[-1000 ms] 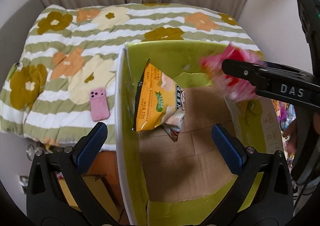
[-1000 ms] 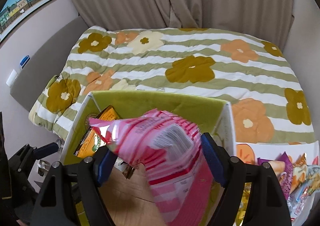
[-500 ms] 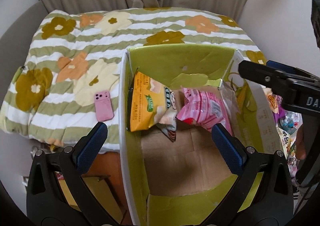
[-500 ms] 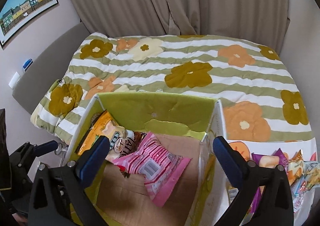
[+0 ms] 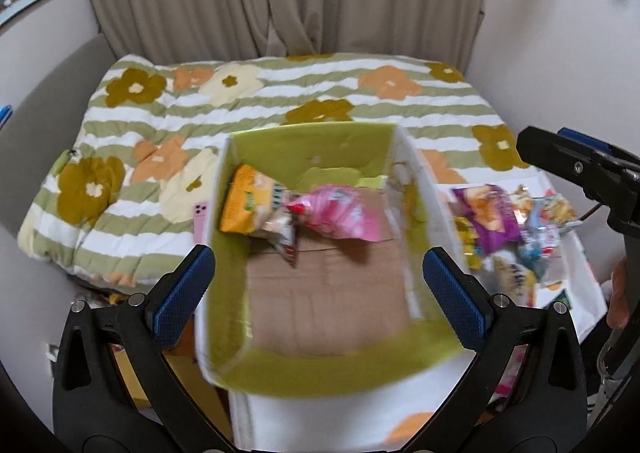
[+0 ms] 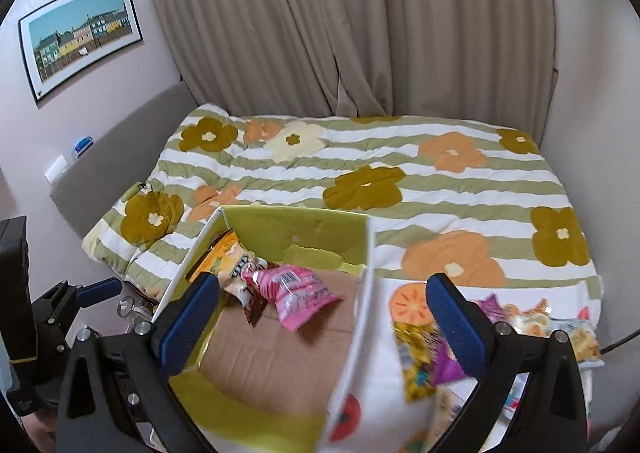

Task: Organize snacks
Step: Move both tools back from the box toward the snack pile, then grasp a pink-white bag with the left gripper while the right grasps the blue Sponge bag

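Risk now lies with the loose snack pile [image 6: 500, 337] beside the box [image 6: 360, 317], where the empty, wide-open right gripper [image 6: 322, 311] could pinch two packets at once, while the pink packet [image 6: 294, 289] sits inside and the left gripper [image 5: 318, 279] gapes empty.

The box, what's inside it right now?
Inside the box lie an orange bag, a pink bag and a small packet between them, on a bare cardboard floor. What sits under the bags is covered.
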